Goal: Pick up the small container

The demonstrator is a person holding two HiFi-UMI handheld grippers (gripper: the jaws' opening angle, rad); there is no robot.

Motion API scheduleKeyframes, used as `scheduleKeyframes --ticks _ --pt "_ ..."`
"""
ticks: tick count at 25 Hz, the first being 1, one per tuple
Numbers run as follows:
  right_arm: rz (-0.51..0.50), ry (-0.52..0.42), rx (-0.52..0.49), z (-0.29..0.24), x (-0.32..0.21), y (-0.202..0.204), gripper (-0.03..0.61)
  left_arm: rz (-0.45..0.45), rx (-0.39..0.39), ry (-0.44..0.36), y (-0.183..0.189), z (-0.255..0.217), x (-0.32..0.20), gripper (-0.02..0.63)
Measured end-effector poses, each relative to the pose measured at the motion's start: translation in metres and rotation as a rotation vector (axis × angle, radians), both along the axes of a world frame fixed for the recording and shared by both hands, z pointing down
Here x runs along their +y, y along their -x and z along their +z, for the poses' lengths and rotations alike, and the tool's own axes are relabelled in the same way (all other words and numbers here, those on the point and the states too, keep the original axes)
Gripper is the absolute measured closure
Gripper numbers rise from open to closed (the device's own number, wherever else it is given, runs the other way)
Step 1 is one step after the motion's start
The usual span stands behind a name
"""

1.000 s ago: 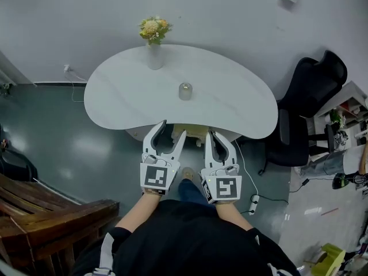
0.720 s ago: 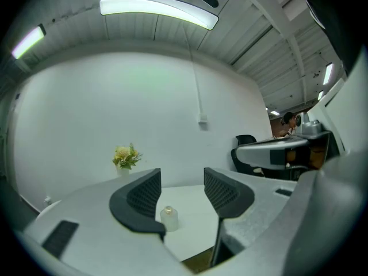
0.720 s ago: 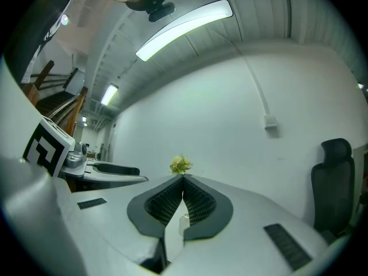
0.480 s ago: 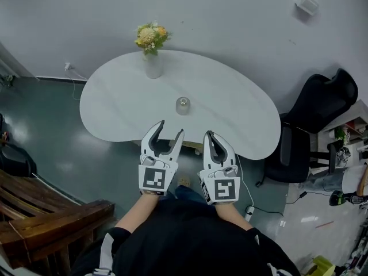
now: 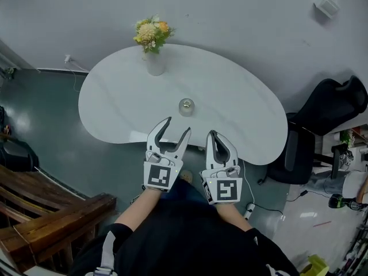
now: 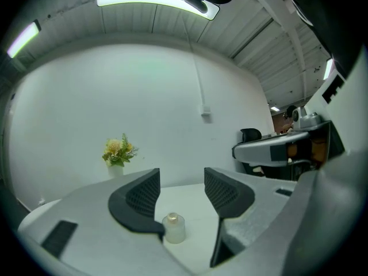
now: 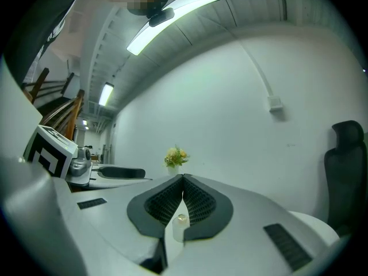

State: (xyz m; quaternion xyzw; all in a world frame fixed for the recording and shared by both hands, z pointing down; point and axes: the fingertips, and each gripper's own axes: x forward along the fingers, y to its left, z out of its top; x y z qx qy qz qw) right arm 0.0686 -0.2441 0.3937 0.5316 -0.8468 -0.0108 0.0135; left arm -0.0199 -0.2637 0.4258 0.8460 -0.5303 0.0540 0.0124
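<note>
The small container point(image 5: 186, 106), a translucent jar with a round lid, stands near the middle of the white kidney-shaped table point(image 5: 115, 96). In the head view my left gripper point(image 5: 177, 126) hangs open over the table's near edge, just short of the jar, with nothing between its fingers. My right gripper point(image 5: 214, 133) is beside it on the right, shut and empty. In the left gripper view the container point(image 6: 173, 227) stands ahead, low between the spread jaws of that gripper point(image 6: 181, 183). The right gripper view has the container point(image 7: 180, 225) showing below the closed tips of the right gripper point(image 7: 183, 180).
A white vase of flowers point(image 5: 153, 46) stands at the table's far edge. A black office chair point(image 5: 328, 119) is at the right of the table. A wooden bench point(image 5: 46, 217) is at the lower left. A power strip point(image 5: 248, 210) lies on the floor.
Both grippers have moved forward, from short of the table to over its near edge, closer to the container. Their jaws look unchanged.
</note>
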Motion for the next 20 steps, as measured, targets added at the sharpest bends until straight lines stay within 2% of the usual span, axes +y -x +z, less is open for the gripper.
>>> scheduleKeyframes --ticks 9,20 --pt "0.036 0.02 0.024 0.023 -0.027 -0.002 0.555 0.055 0.001 0.03 -0.006 0.034 -0.029 0.374" --pt "0.045 0.054 0.039 0.056 -0.051 -0.004 0.555 0.075 -0.015 0.057 -0.01 0.074 -0.054 0.369"
